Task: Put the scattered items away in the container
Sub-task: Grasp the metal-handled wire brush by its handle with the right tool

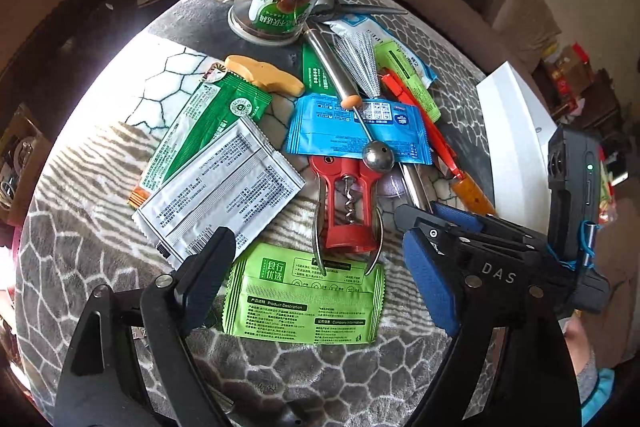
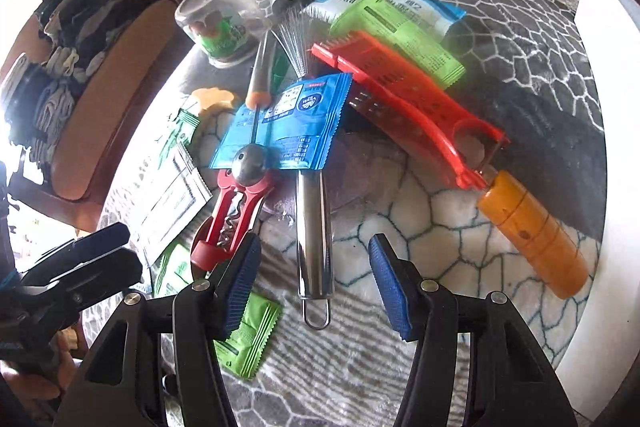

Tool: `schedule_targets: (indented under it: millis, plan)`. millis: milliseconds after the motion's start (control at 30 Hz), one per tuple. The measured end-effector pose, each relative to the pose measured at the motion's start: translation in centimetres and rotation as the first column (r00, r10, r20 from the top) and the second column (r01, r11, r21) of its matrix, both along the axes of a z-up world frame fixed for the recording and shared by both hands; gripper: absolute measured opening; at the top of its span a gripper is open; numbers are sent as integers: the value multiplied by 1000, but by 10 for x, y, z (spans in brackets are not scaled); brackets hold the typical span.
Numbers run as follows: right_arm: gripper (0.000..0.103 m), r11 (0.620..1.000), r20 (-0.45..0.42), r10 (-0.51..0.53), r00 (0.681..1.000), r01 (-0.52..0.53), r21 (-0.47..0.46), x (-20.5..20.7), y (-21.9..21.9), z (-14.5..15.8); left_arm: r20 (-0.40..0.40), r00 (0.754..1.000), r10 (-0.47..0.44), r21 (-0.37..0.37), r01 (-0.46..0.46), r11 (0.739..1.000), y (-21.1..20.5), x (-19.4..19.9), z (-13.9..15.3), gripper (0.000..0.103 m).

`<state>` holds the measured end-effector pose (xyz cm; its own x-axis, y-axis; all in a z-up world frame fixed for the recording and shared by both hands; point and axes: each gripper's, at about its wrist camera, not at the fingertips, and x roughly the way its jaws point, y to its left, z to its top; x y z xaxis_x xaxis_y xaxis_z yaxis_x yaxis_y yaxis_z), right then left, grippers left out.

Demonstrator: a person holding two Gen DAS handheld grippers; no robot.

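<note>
Both tools hang above the messy pile with nothing in them. The right hand-held gripper (image 2: 314, 283) is spread wide, one finger on each side of the shiny steel handle (image 2: 315, 227) low in the middle of its view. The left hand-held gripper (image 1: 316, 267) is spread too, over the green packet (image 1: 304, 301) at the bottom of its view.

The white container (image 1: 516, 131) waits at the right edge. The steel handle looks slippery and runs under the blue packet (image 2: 284, 125), so lifting it could drag that packet along, bump the red corkscrew (image 2: 230, 215), or let the handle slide out.
</note>
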<state>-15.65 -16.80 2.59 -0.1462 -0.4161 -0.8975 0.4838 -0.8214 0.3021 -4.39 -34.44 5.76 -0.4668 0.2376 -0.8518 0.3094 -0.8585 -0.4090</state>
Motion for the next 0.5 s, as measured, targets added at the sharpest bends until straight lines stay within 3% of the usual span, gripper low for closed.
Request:
schedule_targets:
  millis: [33, 333, 500]
  plan:
    - [18, 1000, 2, 0, 1000, 0, 5, -1, 0, -3, 4, 1000, 2, 7, -2, 1000, -2, 1, -2, 84]
    - [17, 998, -43, 55, 998, -55, 11, 33, 26, 10, 8, 1000, -22, 36, 22, 999, 5, 1, -8, 84]
    - [17, 998, 3, 55, 998, -55, -20, 74, 62, 15, -8, 999, -39, 49, 39, 998, 15, 8, -4, 86]
